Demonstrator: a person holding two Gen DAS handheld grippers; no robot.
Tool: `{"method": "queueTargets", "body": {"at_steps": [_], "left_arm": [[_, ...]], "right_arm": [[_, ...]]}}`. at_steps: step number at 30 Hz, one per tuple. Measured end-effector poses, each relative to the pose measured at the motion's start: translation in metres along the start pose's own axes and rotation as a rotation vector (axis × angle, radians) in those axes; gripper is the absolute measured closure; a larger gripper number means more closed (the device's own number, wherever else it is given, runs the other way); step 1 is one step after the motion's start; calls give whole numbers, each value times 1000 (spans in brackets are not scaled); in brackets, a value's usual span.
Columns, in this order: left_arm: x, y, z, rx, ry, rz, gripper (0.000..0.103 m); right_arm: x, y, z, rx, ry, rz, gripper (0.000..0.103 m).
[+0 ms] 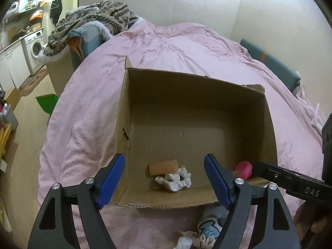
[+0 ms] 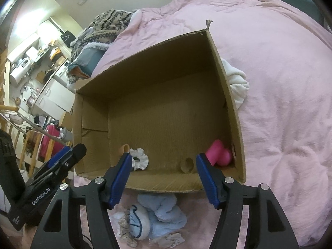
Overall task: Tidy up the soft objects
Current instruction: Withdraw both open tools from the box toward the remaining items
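Both tongs, left (image 1: 164, 181) and right (image 2: 162, 178), gape empty over the cardboard box (image 2: 232, 95) on the bed, where a light, squashy white scrunchie (image 1: 176, 179) near the front wall invites a pinch across its ruffled ring.

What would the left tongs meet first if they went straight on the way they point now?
Probably the white scrunchie on the floor of the cardboard box, beside the orange roll. The left tongs stand open with nothing between them, pointing down into the box; depth is unclear.
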State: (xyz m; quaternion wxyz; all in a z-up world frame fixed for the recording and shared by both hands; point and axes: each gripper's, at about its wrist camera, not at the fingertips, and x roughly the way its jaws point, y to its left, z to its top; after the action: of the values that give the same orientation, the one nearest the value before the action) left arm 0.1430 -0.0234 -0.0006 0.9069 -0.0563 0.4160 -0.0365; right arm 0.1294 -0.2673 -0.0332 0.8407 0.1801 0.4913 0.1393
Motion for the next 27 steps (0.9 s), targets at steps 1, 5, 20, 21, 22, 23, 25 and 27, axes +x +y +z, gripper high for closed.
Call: {"method": "queueTargets", "body": {"at_steps": [1,5,20,21,22,23,25,27], "left_arm": [[-1,1,1,-4,-1,-1,27],[-9,5,0,-7,-20,12,27],[-58,17,-16,11,-2,50,27],[-61,18,-19,12,1,54,27],[-64,19,-21,14,3,57,27],[-66,20,-23,15,5,60,27],[-70,21,-28,13,13,70,27],[-74,24,-33,5,19,71,27]], "right_arm": [[-1,-1,0,5,1,-2,35],[-5,-1,-1,16,-5,-9,35],[-52,6,-30,-37,-89,-28,7],[-54,5,-33,-32,-96,-25,7],[-57,5,-36,-31,-99,-29,7],[-58,5,-38,-32,-97,-35,7],[-61,5,-42,-36,-95,-39,7],[-64,5,-45,-34,-94,-50,7]]}}
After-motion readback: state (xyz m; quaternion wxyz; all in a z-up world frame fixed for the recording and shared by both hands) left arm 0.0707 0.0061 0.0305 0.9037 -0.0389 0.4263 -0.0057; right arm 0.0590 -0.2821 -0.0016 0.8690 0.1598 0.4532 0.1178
